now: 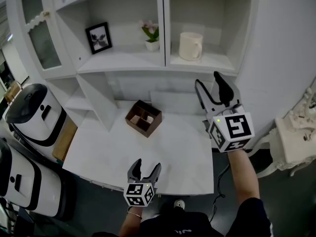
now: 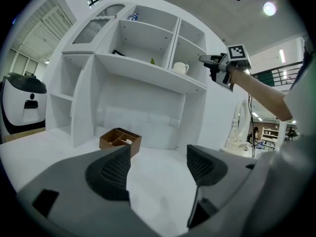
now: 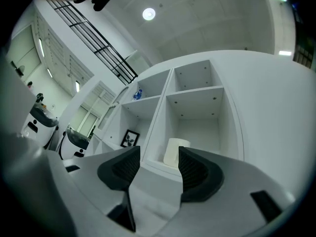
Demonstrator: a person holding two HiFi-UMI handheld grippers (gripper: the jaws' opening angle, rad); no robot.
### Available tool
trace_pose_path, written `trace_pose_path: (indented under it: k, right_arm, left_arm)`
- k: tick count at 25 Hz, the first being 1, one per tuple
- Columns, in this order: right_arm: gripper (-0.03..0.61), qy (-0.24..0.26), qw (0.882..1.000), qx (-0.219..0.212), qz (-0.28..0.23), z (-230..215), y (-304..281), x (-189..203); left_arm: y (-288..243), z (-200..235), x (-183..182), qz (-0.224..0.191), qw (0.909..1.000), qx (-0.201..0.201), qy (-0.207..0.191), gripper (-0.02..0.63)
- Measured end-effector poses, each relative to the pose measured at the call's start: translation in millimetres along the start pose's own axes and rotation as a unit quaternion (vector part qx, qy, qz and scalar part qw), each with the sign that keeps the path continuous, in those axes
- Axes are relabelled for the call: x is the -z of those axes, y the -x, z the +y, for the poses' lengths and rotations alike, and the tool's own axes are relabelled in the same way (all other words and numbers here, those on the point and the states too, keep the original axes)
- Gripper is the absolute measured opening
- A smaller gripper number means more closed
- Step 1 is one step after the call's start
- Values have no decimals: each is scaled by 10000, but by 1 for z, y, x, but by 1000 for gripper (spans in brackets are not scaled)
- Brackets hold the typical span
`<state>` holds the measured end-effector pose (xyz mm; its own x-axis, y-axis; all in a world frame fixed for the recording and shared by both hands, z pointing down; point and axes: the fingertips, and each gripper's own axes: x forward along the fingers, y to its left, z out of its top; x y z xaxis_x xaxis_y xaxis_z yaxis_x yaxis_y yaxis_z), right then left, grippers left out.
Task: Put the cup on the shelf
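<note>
A cream cup (image 1: 190,46) stands upright in the right compartment of the white shelf unit (image 1: 202,64). It shows small in the left gripper view, cup (image 2: 180,68), and between the jaws in the right gripper view, cup (image 3: 174,152). My right gripper (image 1: 211,86) hangs in the air just below and in front of that compartment, open and holding nothing, well apart from the cup. My left gripper (image 1: 144,169) is low over the front edge of the white table (image 1: 177,147), open and empty.
A brown wooden divided box (image 1: 143,118) sits on the table near the back. A framed picture (image 1: 98,37) and a small potted flower (image 1: 151,36) stand in the left shelf compartment. White and black machines (image 1: 34,113) stand at the left, and a white side table (image 1: 296,142) at the right.
</note>
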<state>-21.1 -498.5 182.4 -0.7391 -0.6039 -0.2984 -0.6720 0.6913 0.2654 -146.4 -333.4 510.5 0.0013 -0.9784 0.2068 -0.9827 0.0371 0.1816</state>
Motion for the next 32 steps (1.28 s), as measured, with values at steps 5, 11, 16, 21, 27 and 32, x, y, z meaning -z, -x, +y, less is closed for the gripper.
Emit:
trace_pose_path:
  k: [5,11,16,21,27,32]
  right_arm:
    - [249,-57,9998,40,196,19,27,23]
    - [249,-213,9980,95,579,47,58,61]
    - [249,-57,9964,268,804,69,84,89]
    - [249,56,9948,249,990,99,108,112]
    - [249,-4,9909,188,1331,133,140,149]
    - [245,-379,9808,366,1876,151,174,192]
  left_arm:
    - [7,-4,2,4,9998,178,-37,345]
    - [16,-3,4,-12,9994,335,-81,345]
    - [25,-1,10,40,9989,461,-104,345]
    - [31,-4,12,34,9978,625,-193,345]
    - [40,-5,21,119,9965,752,-340,345]
    - [46,-3,39,308,9955,802,-400,345]
